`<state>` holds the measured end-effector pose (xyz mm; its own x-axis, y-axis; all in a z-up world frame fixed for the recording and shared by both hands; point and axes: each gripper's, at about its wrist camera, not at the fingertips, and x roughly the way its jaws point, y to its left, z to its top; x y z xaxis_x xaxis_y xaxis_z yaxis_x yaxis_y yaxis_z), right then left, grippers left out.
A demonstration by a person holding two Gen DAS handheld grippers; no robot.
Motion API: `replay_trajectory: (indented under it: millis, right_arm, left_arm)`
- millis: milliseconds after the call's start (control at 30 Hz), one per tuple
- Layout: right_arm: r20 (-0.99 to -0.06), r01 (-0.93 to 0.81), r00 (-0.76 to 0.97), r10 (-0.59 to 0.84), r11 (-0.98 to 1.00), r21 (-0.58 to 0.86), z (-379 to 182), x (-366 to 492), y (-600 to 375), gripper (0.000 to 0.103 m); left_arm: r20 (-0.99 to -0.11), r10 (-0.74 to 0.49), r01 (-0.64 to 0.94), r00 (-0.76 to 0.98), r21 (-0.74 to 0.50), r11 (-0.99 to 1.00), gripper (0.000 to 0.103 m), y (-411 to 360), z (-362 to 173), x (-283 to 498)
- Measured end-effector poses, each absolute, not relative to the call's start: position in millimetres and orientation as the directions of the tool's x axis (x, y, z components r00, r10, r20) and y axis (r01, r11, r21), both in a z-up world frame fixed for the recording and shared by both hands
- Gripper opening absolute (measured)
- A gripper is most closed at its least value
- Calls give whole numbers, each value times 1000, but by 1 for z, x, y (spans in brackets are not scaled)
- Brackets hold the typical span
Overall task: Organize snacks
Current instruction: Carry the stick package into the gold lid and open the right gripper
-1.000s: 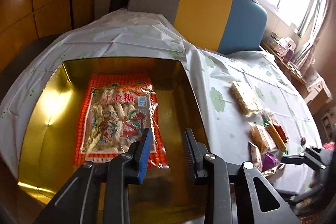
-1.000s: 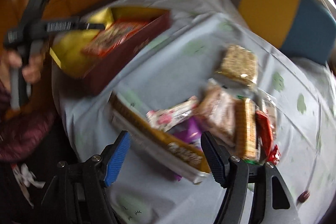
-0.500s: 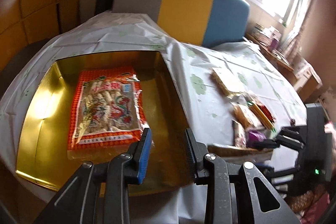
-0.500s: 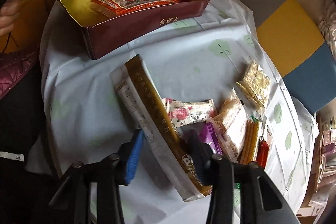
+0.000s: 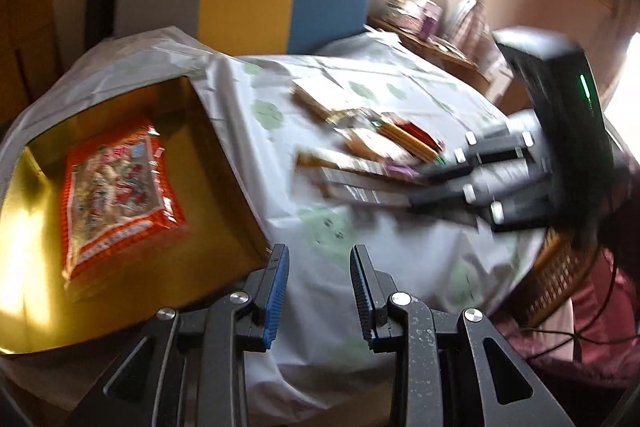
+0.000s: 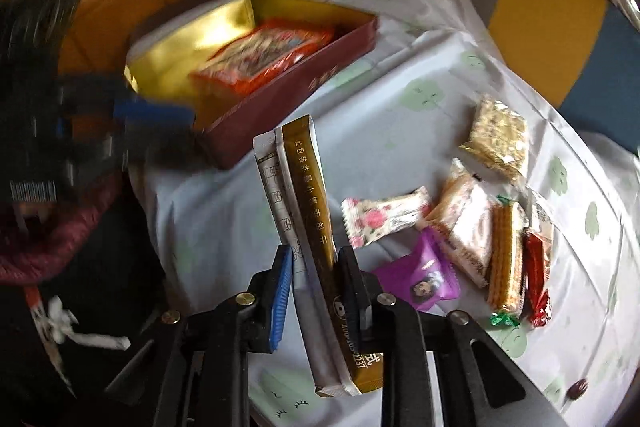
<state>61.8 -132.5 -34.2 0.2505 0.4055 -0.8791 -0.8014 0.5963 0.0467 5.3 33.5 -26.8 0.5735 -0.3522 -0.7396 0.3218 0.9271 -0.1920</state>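
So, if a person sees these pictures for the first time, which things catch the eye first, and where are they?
The long gold and white packet stands out first: it sits between the jaws of the right gripper, which are closing on it. Behind it, at the table's far left, the red box with a gold lining holds an orange snack bag. To the right, small snacks lie loose on the white tablecloth, among them a purple candy.
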Motion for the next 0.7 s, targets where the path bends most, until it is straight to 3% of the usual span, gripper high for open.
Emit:
replay_trajectory:
  millis: [233, 567, 667, 700]
  right_arm:
    - [-845, -722, 256, 469, 674, 155, -3, 92, -119, 24]
    - [-789, -550, 131, 600, 706, 446, 11, 143, -46, 24]
    - [-774, -500, 91, 627, 701, 509, 1, 155, -21, 30]
    - [-772, -492, 77, 631, 697, 522, -2, 157, -15, 38]
  left_arm:
    - [-765, -375, 381, 523, -184, 906, 32, 23, -43, -2]
    - [-771, -384, 380, 508, -200, 903, 32, 29, -51, -1]
    - [-770, -382, 366, 512, -206, 907, 32, 33, -51, -1]
    - [-769, -381, 362, 513, -209, 908, 32, 36, -51, -1]
